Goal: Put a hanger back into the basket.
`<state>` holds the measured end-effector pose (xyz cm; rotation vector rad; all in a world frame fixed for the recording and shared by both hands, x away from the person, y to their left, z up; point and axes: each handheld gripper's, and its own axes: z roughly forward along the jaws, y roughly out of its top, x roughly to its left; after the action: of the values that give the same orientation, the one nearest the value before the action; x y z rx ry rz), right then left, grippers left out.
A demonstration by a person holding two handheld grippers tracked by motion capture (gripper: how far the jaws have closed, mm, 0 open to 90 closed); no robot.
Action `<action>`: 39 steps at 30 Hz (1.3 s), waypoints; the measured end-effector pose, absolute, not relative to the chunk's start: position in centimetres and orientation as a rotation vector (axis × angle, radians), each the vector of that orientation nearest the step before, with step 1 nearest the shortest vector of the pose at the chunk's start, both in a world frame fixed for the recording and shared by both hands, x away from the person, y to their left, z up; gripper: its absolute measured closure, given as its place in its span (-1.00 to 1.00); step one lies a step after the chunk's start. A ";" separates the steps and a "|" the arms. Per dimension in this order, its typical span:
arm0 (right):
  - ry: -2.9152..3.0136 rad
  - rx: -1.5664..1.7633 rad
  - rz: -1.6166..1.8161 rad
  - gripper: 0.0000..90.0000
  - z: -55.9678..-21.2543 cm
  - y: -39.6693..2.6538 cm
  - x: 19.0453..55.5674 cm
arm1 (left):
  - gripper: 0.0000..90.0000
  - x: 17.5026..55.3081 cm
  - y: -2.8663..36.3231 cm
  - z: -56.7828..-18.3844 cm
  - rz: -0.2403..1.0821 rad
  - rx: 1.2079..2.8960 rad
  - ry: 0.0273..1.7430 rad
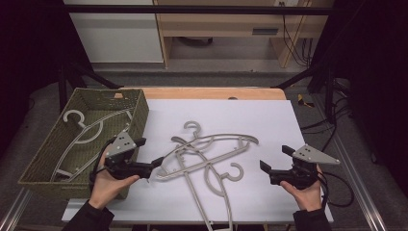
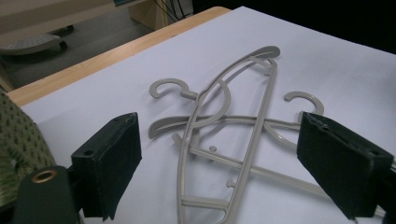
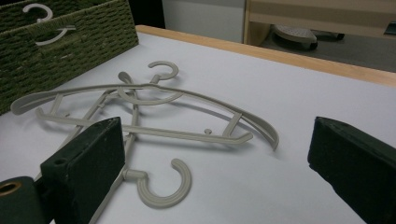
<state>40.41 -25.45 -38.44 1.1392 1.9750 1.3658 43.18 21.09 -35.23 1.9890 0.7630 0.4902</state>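
Two grey hangers (image 1: 204, 156) lie crossed on the white sheet (image 1: 269, 120), mid-table, tangled so one cannot lift cleanly without shifting the other. A third hanger (image 1: 84, 134) already rests in the woven basket (image 1: 139, 108) at the left edge, which suggests the rest are meant to follow. The left gripper (image 1: 149, 153) hovers at the pile's left end, jaws spread and empty, lined up on the nearest hanger's end. The right gripper (image 1: 275, 158) waits near the right edge, jaws likewise apart, holding nothing.
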 end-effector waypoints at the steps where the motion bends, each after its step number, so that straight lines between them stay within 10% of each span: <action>1: 1.975 1.137 1.365 -0.91 -38.4 -25.5 40.4 | -0.66 43.5 20.6 -35.3 0.481 2.000 0.764; 39: 1.997 1.136 1.356 -0.91 -38.7 -25.3 40.5 | 0.66 50.8 16.1 -45.1 0.478 2.397 1.082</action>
<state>40.54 -25.28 -38.70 1.1362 1.9970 1.3561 50.80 16.11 -45.06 2.3968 1.0816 0.4780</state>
